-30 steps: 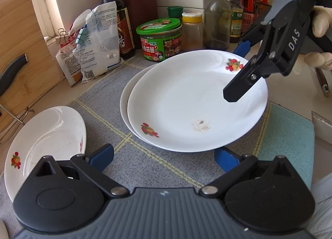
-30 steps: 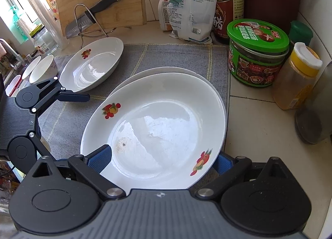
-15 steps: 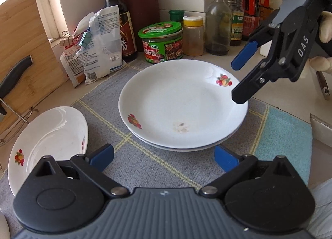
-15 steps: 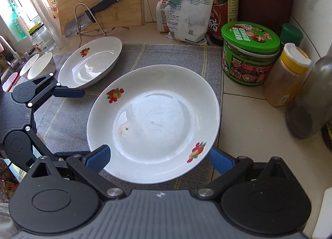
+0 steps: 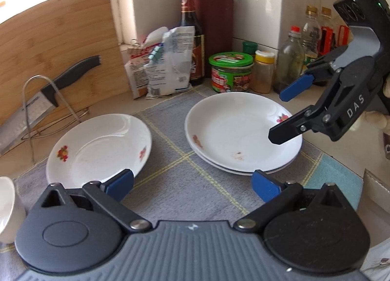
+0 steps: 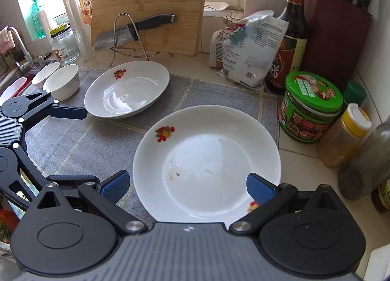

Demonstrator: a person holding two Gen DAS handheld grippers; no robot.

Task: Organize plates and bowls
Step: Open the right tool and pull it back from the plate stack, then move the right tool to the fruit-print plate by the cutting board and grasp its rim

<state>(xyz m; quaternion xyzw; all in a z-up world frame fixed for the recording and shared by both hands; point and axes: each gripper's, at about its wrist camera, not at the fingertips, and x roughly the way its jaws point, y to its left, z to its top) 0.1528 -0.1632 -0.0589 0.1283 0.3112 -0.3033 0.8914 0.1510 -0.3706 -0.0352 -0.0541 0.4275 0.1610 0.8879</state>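
Note:
Two white flower-print plates lie stacked (image 5: pixel 241 132) on the grey mat (image 5: pixel 180 183); the stack also shows in the right wrist view (image 6: pixel 207 159). A third plate (image 5: pixel 97 149) lies alone to the left, also seen in the right wrist view (image 6: pixel 126 90). Two small white bowls (image 6: pixel 62 83) stand at the mat's far left. My left gripper (image 5: pixel 192 183) is open and empty, above the mat between the plates. My right gripper (image 6: pixel 187 185) is open and empty, raised over the near rim of the stack; it shows from the side in the left wrist view (image 5: pixel 285 112).
A cutting board (image 6: pixel 148 5) and a knife on a wire rack (image 6: pixel 131 32) stand behind the mat. Bags (image 6: pixel 246 51), a sauce bottle (image 6: pixel 290 34), a green-lidded jar (image 6: pixel 309 107), a spice jar (image 6: pixel 346 134) and a knife block (image 6: pixel 336 32) crowd the right back corner. A sink tap (image 6: pixel 19 46) is at far left.
The upper plate, held tilted over the lower one a second ago, now lies flat on it. My right gripper has let go and risen. My left gripper has pulled back and turned left.

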